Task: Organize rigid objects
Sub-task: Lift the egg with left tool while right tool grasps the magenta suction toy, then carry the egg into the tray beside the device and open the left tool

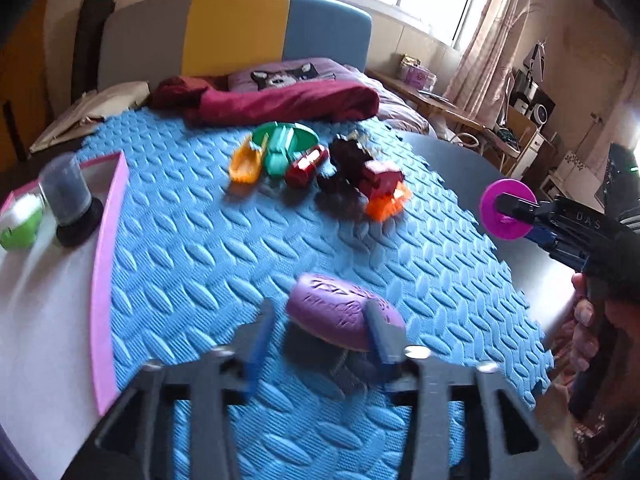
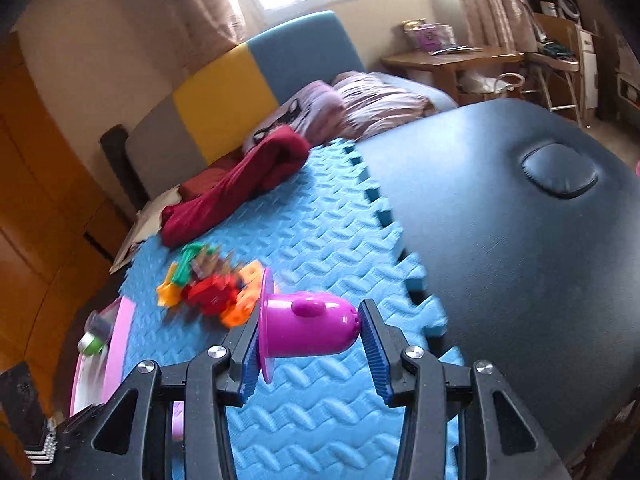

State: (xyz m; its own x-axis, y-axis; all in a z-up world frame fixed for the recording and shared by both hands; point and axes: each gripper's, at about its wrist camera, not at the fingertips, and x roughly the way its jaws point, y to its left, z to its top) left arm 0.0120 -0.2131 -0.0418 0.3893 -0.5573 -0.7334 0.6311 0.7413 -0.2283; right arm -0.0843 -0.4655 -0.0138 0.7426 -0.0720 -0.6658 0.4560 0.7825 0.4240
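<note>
**A:** What have you got on the right?

**B:** My right tongs (image 2: 308, 354) are clamped on a magenta toy cup (image 2: 306, 330), one pad on its wide flange, the other on the domed end. It lies sideways in the grip, above the blue foam mat (image 2: 320, 216). It looks like light, stiff, glossy plastic, so I judge it could slip out along that rounded dome; the flange is the surer hold.

**A:** And the left?

**B:** The left tongs (image 1: 320, 332) stand apart around a purple textured lid-like piece (image 1: 340, 312). One finger is at the piece's right side; the other is clear of it on the left. Whether it is pinched or only straddled I cannot tell; the view is blurred. It looks rigid and light; across its narrow edges seems the best hold.

**A:** What lies beyond?

**B:** At twelve o'clock from the purple piece, a toy pile (image 1: 320, 164): green, orange, red, dark parts touching each other. At ten o'clock, a pink-rimmed tray (image 1: 110, 216) holding a grey cup (image 1: 68, 192) and a green-and-white thing (image 1: 22, 220). At two o'clock the dark padded tabletop (image 1: 452, 168) shows past the mat's edge.
</note>
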